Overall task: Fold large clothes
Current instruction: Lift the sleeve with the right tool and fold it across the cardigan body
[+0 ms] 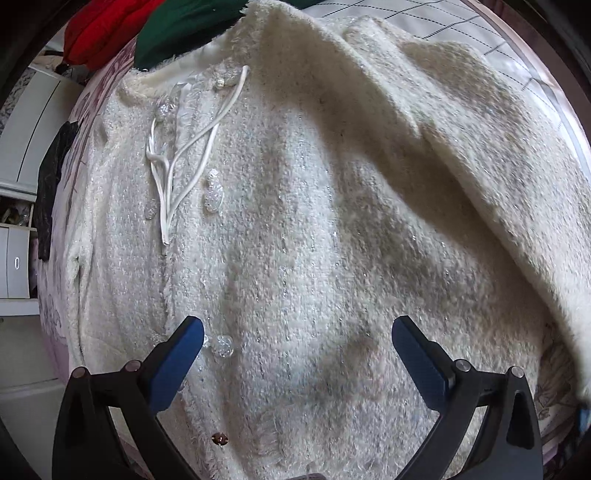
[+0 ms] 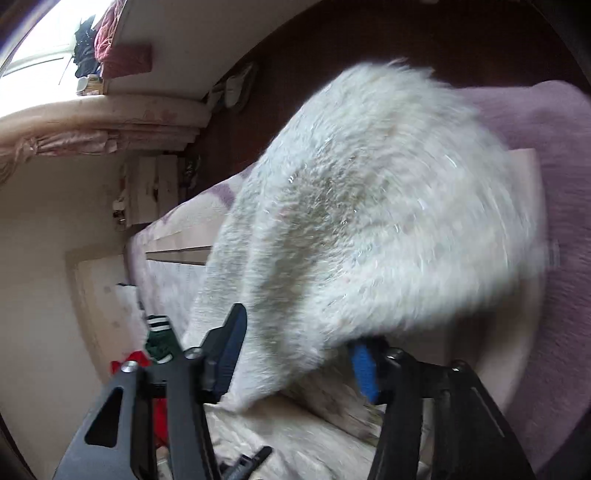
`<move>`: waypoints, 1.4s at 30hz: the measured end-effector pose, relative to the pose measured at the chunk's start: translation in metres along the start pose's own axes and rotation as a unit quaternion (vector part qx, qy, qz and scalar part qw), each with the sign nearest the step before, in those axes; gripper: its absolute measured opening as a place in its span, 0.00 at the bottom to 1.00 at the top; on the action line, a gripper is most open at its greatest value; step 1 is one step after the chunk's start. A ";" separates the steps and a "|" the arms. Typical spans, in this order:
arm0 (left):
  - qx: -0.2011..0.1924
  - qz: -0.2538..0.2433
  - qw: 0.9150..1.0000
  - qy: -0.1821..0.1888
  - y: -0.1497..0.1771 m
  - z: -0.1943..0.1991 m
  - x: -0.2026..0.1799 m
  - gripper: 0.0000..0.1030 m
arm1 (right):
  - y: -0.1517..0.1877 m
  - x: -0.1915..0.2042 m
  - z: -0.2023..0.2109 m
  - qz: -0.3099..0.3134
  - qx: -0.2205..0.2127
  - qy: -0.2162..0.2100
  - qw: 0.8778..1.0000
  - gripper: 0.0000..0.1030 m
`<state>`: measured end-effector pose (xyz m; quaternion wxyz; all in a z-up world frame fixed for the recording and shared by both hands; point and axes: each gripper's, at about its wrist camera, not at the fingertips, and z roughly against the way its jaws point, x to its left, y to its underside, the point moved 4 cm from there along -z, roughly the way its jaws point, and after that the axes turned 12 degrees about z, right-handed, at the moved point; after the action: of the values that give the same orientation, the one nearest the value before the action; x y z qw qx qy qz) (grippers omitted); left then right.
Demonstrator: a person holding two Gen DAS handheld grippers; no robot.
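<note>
A white fuzzy cardigan [image 1: 295,229] with clear buttons and white cords lies spread on the bed, and it fills the left wrist view. Its right side [image 1: 480,147] is raised and folded over toward the middle. My left gripper [image 1: 299,339] hovers just above the lower front, open, with nothing pinched between its blue pads. In the right wrist view a blurred fold of the same cardigan [image 2: 369,206] hangs between the fingers of my right gripper [image 2: 299,328]. It drapes over the right fingertip [image 2: 364,365]. The jaws stand wide and the pads do not press the cloth.
Red clothing [image 1: 103,29] and green clothing [image 1: 184,26] lie past the collar. A black garment [image 1: 55,177] hangs at the bed's left edge by white drawers [image 1: 14,266]. A lilac bedspread [image 2: 554,184], a dark headboard [image 2: 406,44] and a window ledge [image 2: 110,110] lie beyond.
</note>
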<state>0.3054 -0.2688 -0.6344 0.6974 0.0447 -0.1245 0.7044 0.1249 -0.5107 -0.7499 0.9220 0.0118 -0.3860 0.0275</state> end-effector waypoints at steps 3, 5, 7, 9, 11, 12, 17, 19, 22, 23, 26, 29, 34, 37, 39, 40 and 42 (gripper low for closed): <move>0.003 0.003 1.000 -0.001 -0.002 -0.004 0.003 1.00 | -0.005 -0.015 0.005 -0.009 -0.007 0.016 1.000 0.54; 0.002 0.002 1.000 0.000 0.000 -0.003 0.001 1.00 | -0.011 -0.031 0.020 -0.022 -0.034 0.019 0.999 0.07; -0.003 -0.002 1.000 -0.001 0.003 0.001 -0.002 1.00 | -0.018 -0.037 0.036 -0.018 -0.056 0.046 0.997 0.07; -0.007 -0.006 1.000 -0.001 0.006 0.004 -0.005 1.00 | -0.021 -0.025 0.055 0.028 -0.083 0.070 0.994 0.07; -0.009 -0.008 1.000 -0.002 0.009 0.008 -0.009 1.00 | -0.020 -0.012 0.058 0.093 -0.090 0.077 0.989 0.10; -0.007 -0.008 1.000 -0.002 0.009 0.008 -0.010 1.00 | -0.020 -0.014 0.053 0.103 -0.077 0.080 0.988 0.15; -0.012 -0.015 1.000 -0.001 0.014 0.013 -0.022 1.00 | -0.031 -0.052 0.019 0.010 -0.038 -0.015 0.999 0.39; -0.015 -0.015 1.000 -0.001 0.014 0.014 -0.024 1.00 | -0.038 -0.053 0.017 -0.012 -0.051 -0.050 0.997 0.36; -0.015 -0.013 1.000 0.000 0.012 0.014 -0.023 1.00 | -0.046 -0.035 0.015 0.014 -0.075 -0.025 0.997 0.09; -0.016 -0.011 1.000 0.000 0.011 0.016 -0.022 1.00 | -0.047 -0.025 0.015 0.027 -0.080 -0.014 0.996 0.09; -0.022 0.007 1.000 0.003 0.002 0.021 -0.003 1.00 | -0.047 0.016 0.025 0.091 -0.091 0.018 0.991 0.08; -0.025 0.039 0.999 0.011 -0.012 0.027 0.026 1.00 | -0.041 0.065 0.041 0.156 -0.102 0.027 0.982 0.08; -0.032 0.102 0.994 0.003 -0.040 0.024 0.101 1.00 | 0.004 0.178 0.043 0.298 -0.086 0.028 0.950 0.08; -0.027 0.144 0.989 -0.007 -0.050 0.013 0.156 1.00 | 0.071 0.246 0.021 0.404 -0.051 0.022 0.913 0.08; -0.023 0.182 0.983 -0.018 -0.057 0.006 0.202 1.00 | 0.121 0.288 -0.009 0.464 -0.023 0.023 0.885 0.08; -0.022 0.201 0.979 -0.027 -0.059 0.001 0.227 1.00 | 0.147 0.301 -0.022 0.490 -0.008 0.019 0.872 0.08; -0.019 0.228 0.973 -0.042 -0.058 -0.008 0.268 1.00 | 0.213 0.328 -0.060 0.556 0.029 0.022 0.830 0.08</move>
<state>0.3579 -0.0073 -0.5722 0.5134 0.0310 -0.1736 0.8399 0.3847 -0.2815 -0.5579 0.7585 -0.1789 -0.3057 0.5470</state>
